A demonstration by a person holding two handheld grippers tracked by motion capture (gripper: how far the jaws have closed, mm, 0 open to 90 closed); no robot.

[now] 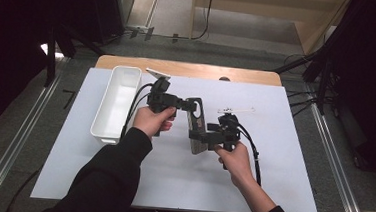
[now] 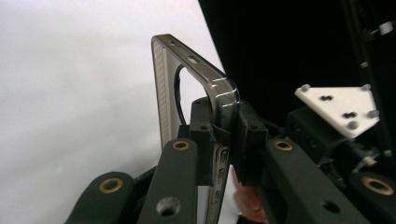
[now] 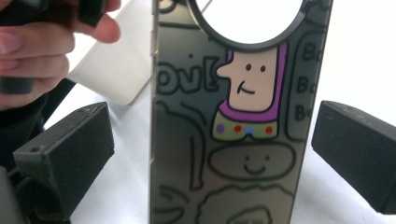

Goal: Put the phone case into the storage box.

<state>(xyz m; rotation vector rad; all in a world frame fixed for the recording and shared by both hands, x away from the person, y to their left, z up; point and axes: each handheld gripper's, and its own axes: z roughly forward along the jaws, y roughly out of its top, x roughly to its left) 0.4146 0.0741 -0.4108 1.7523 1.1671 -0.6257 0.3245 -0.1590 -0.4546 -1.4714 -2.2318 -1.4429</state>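
A smoky see-through phone case (image 1: 197, 127) with cartoon drawings hangs above the white sheet at the table's middle. My left gripper (image 1: 191, 105) is shut on its far end; in the left gripper view the gripper (image 2: 224, 140) has both pads clamped on the case's rim (image 2: 196, 65). My right gripper (image 1: 209, 136) is at the case's near end and stands open. In the right gripper view the case (image 3: 243, 140) stands upright between the gripper's (image 3: 215, 154) two black pads (image 3: 70, 149), with a gap on each side.
A long white tray (image 1: 117, 101) lies on the left of the white sheet (image 1: 120, 181), close to the left hand (image 1: 155, 119). The sheet covers a wooden table (image 1: 188, 68). Black stands and cables surround the table.
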